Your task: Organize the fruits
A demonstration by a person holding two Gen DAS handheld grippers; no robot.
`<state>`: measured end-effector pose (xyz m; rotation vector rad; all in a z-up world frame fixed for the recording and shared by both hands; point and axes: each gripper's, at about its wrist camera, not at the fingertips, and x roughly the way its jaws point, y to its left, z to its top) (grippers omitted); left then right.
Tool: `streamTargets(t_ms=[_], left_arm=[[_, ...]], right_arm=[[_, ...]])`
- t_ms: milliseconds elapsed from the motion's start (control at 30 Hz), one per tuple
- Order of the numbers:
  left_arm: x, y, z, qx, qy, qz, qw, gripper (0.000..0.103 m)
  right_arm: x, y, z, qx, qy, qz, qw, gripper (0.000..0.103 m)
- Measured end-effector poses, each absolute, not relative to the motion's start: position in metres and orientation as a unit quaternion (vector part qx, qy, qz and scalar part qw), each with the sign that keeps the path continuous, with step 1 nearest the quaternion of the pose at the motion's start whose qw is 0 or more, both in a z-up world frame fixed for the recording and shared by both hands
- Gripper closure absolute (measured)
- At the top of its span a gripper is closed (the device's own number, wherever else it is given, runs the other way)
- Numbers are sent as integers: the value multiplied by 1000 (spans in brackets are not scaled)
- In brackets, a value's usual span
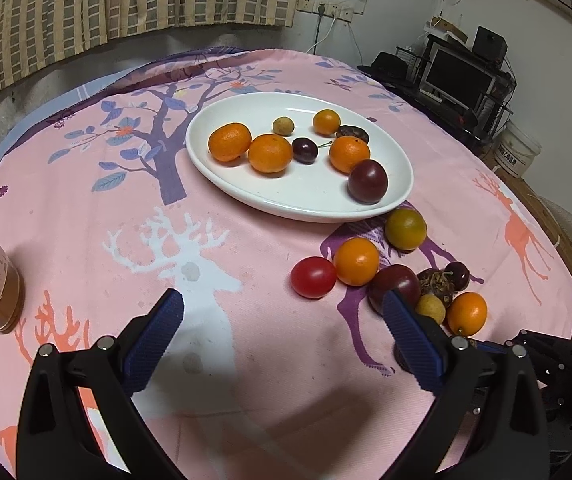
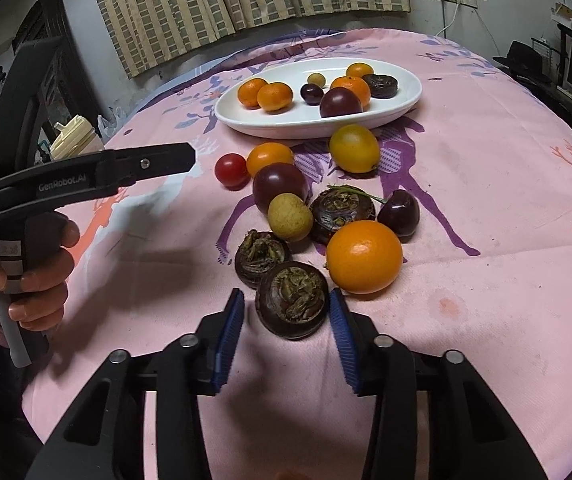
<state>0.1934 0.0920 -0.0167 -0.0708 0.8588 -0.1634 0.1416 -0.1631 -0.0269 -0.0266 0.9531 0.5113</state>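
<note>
**Operator:** Start at the left. What do you find?

**Inspector:** Your left gripper (image 1: 284,320) hangs over the pink table (image 1: 86,208). Its fingers are spread wide, with nothing between them. Your hand (image 2: 26,276) is wrapped round its handle.

**Operator:** And the fruit?

**Inspector:** The white plate (image 1: 365,210) sits mid-table. It carries three mandarins, a kumquat, a plum, a cherry, a longan and one dark water chestnut. The rest lies loose on the cloth, right of and nearer than the plate. The cherry tomato (image 1: 313,277) is leftmost in that cluster.

**Operator:** The right side?

**Inspector:** Your right gripper (image 2: 286,320) is down at the near edge of that cluster. Its fingers are drawn in against both sides of a water chestnut (image 2: 291,300), which rests on the table. A second chestnut (image 2: 261,257) touches it at the back left, and an orange (image 2: 363,257) sits just beside it to the right.
</note>
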Motion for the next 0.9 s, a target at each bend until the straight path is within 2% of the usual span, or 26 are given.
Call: streamTargets(t_ms=[267,500,533,600,700,833,900], left_arm=[[193,87,-20,-38,424,-92,900,5],[172,31,-34,15,438,-204,875,6],[169,24,-37,23,439,-213,873,8],[166,12,-42,43,442,-223,868,27],[168,2,-51,55,451,-226,861,40],[169,-5,-57,68,452,-219,862,44],[169,-7,-57,71,450,-216,864,50]], right_arm=[[128,-185,-16,0,430,232,873,66],[125,-220,-5,33,417,204,885,66],[125,-222,-5,36,416,202,886,66],[125,-226,-6,42,416,201,886,66],[124,-225,-8,42,417,208,884,66],[124,-226,-10,45,418,215,882,66],[124,-227,-10,46,418,217,881,66]])
